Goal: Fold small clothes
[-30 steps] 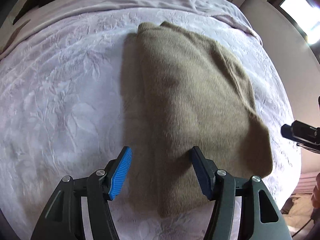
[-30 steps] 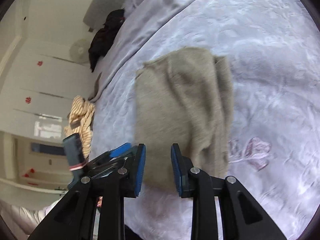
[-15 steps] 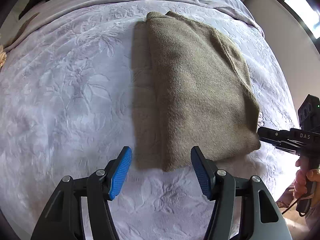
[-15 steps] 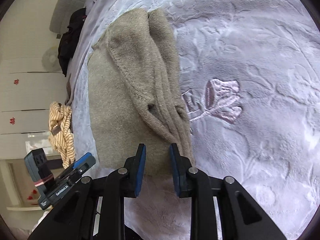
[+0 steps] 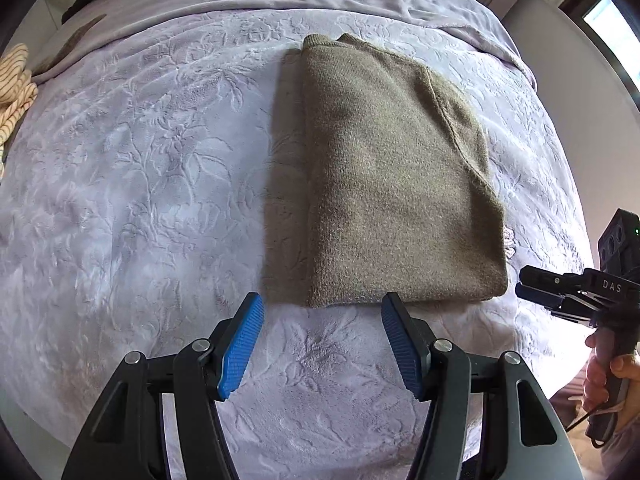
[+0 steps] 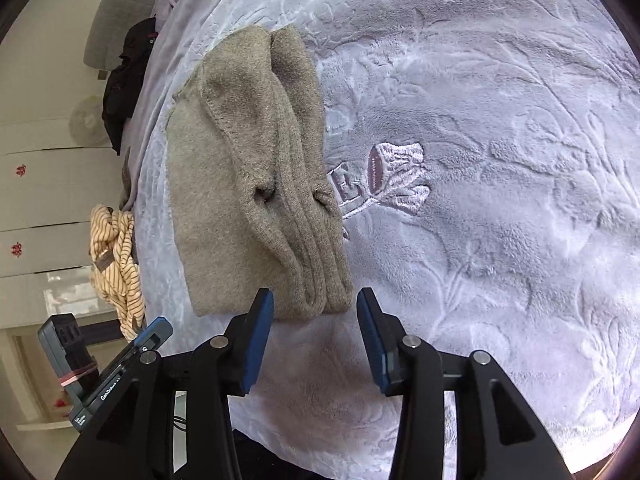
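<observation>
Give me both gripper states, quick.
Left gripper: open, empty.
Right gripper: jaws opening, nothing between them; sweater just ahead.

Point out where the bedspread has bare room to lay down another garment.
Bare bedspread lies wide between the folded sweater and the striped garment at the bed's edge. In the right wrist view, another open stretch lies beyond the embroidered logo. It is crowded only near the dark clothes.
</observation>
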`<state>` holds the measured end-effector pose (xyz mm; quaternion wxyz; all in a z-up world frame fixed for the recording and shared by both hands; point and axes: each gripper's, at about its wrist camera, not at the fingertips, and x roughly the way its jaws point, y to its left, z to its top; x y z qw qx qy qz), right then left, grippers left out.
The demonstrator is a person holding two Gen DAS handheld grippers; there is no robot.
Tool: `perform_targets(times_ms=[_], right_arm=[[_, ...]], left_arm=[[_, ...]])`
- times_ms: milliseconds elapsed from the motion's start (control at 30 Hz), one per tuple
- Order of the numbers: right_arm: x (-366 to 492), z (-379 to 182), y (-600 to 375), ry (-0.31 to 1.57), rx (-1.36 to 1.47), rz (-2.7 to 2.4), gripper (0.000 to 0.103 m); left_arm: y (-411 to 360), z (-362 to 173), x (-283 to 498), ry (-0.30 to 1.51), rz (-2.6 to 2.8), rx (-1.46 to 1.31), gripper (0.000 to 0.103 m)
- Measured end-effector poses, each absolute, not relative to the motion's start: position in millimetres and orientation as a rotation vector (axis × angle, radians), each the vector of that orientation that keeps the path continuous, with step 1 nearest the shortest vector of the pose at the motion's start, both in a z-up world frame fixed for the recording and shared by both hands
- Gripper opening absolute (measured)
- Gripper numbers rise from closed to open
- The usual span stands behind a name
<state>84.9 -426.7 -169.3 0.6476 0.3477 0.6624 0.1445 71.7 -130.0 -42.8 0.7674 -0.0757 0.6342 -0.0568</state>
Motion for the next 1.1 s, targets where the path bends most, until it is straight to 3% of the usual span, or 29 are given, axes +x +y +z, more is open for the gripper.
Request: perform_targets(times_ms=[67,100,133,167,433,567,633,733,800,1100], right_arm=[[86,-166,-425,1.503,0.787,0.341,0.053],[86,-165,-424,1.502,0.784,0.346,0.053],[86,-163,-424,1.5,0.781,0.353,0.053],[86,-162,-423,1.499,0.778,0.358,0.054],[94,-154,-411,1.484,0.756,0.394,0.068],[98,-149,-406,1.456,0.729,0.389,0.081],[100,-146,-409,1.437,0.707,0.378,0.082],[103,-142,-409,1.403,0.645,0.362,0.091],[105,-139,-409,1.382,0.606,0.357,0.103],[110,-147,-411,1.432,0.607,0.358,0.103]], left_arm=[[-130,-41,71,1.373,-0.118,-0.171,0.064],[-131,-39,71,1.373,-0.111,-0.172,0.072],[-131,-39,71,1.374,-0.103,-0.172,0.092],[-131,-37,70,1.371,-0.093,-0.17,0.095],[-134,-38,71,1.399,-0.085,-0.158,0.095],[-134,-40,72,1.41,-0.073,-0.147,0.095],[-133,-42,74,1.416,-0.064,-0.146,0.095],[-131,-46,77,1.426,-0.051,-0.142,0.095],[-130,-48,80,1.43,-0.045,-0.142,0.095],[-127,-58,89,1.465,-0.04,-0.152,0.095]])
